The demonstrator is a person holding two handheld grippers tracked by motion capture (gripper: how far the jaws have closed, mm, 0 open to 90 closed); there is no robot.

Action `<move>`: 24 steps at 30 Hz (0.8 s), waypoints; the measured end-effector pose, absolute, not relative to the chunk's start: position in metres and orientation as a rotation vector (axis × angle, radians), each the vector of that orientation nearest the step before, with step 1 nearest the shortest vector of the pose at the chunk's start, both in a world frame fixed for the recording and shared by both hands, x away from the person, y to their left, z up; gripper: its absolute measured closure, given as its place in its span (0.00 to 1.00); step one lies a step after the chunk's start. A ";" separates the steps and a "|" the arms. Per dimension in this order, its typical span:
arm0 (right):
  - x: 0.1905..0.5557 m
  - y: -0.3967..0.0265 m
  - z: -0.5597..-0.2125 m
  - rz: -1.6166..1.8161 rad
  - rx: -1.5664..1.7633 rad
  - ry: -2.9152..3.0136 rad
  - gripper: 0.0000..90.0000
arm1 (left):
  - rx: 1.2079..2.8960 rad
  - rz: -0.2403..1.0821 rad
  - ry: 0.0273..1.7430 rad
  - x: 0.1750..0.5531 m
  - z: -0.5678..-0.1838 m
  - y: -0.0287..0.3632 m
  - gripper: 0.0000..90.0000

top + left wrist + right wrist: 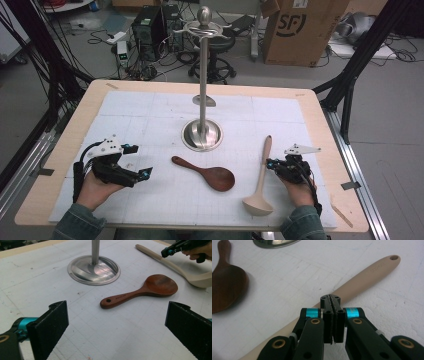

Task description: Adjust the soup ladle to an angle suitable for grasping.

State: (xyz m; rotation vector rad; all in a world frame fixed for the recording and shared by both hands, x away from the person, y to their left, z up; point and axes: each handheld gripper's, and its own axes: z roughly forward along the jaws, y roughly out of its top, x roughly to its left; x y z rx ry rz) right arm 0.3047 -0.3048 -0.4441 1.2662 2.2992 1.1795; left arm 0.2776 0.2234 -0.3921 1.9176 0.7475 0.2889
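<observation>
Right gripper (333,300): jaws pressed together, empty, poised over beige ladle (364,275) handle. Left gripper (116,327): jaws spread wide, near-left of wooden spoon (145,291).

A pale beige ladle (261,177) lies flat on the white mat, handle pointing away, bowl nearest.

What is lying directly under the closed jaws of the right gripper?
Under the right gripper lies the handle of the beige ladle, flat on the white mat. The gripper covers part of the handle, so whether the jaws touch it cannot be seen.
</observation>
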 end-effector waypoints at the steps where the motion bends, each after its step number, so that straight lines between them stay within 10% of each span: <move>1: 0.305 -0.305 -0.445 1.173 1.270 2.301 1.00 | 1.917 0.287 0.747 0.278 -0.392 0.223 0.06; 24: 0.305 -0.300 -0.448 1.193 1.257 2.309 1.00 | 1.920 0.279 0.745 0.278 -0.393 0.222 0.06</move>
